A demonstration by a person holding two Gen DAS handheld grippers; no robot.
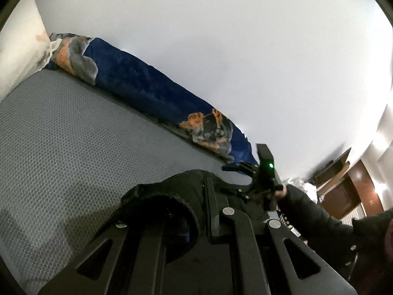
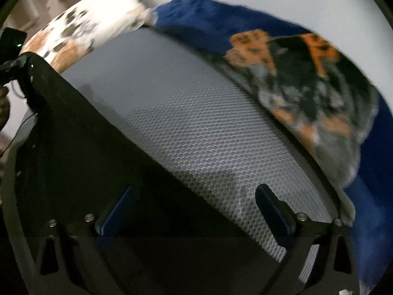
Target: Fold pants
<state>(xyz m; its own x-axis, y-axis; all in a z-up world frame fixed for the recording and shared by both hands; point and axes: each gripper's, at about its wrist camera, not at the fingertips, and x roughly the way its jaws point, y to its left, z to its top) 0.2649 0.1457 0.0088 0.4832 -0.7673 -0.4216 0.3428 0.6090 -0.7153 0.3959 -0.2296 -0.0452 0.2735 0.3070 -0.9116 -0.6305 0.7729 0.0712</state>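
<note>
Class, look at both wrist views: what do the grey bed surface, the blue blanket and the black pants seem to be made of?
Grey bed surface: likely a woven mesh fabric, matte, shown by its regular honeycomb pattern.
Blue blanket: probably plush fleece, given its soft, fuzzy sheen and printed animal picture.
Black pants: seemingly a thick, matte knit or fleece, with a fuzzy rolled edge; too dark to be sure.

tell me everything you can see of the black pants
The black pants are a dark, soft, slightly fuzzy fabric. In the left wrist view a bunched part with an open, tube-like hem or leg end is clamped in the shut left gripper and sits raised over the grey honeycomb-textured mattress. In the right wrist view the pants show as a broad, flat dark sheet with a straight edge running diagonally over the mattress; the open right gripper hangs over that edge, and contact cannot be told.
</note>
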